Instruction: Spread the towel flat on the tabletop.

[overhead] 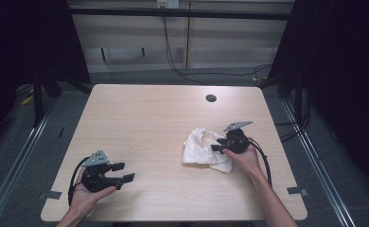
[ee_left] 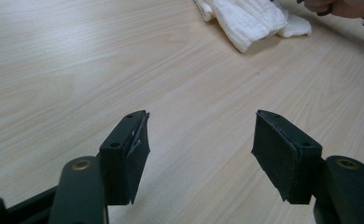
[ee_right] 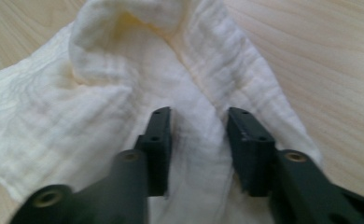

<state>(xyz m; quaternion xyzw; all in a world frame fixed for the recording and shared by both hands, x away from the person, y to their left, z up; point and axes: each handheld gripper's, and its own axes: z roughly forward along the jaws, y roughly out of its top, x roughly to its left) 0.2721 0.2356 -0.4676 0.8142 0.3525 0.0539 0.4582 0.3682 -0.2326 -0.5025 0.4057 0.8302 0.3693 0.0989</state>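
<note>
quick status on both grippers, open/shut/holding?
Left gripper: open, nothing between the jaws, over bare table.
Right gripper: jaws partly apart over a fold of the white cloth; a firm grip cannot be told.

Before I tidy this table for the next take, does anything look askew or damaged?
The white cloth lies crumpled in a heap near the table's right side, not flat. The left gripper's left pad looks frayed at its edge. Nothing spilled.

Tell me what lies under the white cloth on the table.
The white cloth rests crumpled on the bare wooden table; wood shows all around it. Its folds cover the patch beneath, so anything there stays hidden. The right gripper sits over it.
</note>
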